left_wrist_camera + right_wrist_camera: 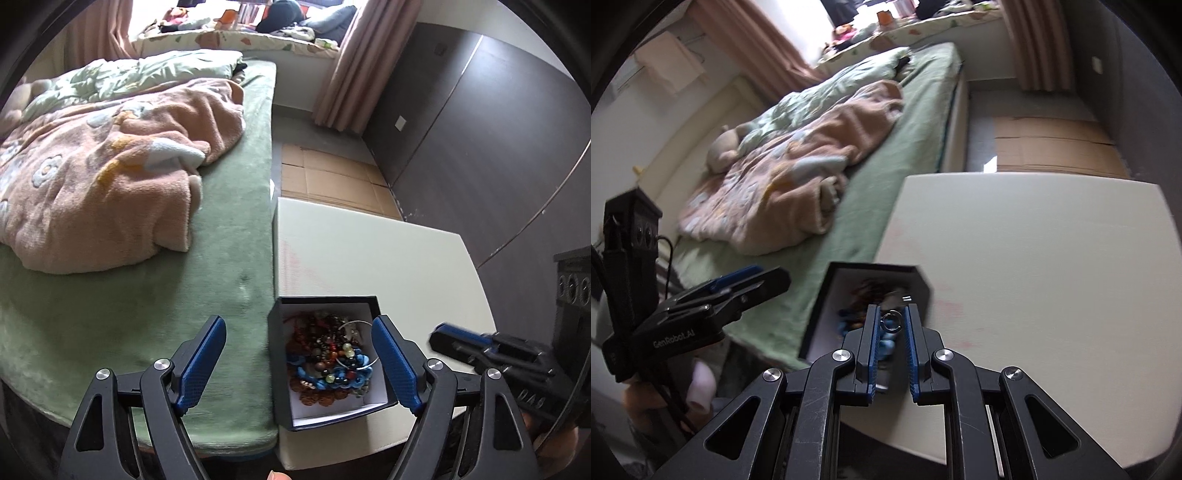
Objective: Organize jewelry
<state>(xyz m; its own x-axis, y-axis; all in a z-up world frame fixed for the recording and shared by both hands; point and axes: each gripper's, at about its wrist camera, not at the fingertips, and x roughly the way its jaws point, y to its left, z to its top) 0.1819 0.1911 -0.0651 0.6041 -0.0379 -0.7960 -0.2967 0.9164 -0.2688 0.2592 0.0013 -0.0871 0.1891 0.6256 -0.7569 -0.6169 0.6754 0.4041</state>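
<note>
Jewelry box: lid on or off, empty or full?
Open, no lid on it. The jewelry box holds a heap of beaded bracelets and a silver bangle, white lining visible.

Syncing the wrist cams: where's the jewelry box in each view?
Left wrist: box bottom centre, between the open left gripper fingers.
Right wrist: box lower centre, just past the right gripper, which pinches a small ring.
Shared landmark: pink blanket.

Black plastic frames with silver screws are seen on both grippers: left gripper (299, 354), right gripper (891, 325); blue ribbed pads (201, 363); "GenRobot.AI" lettering printed.
</note>
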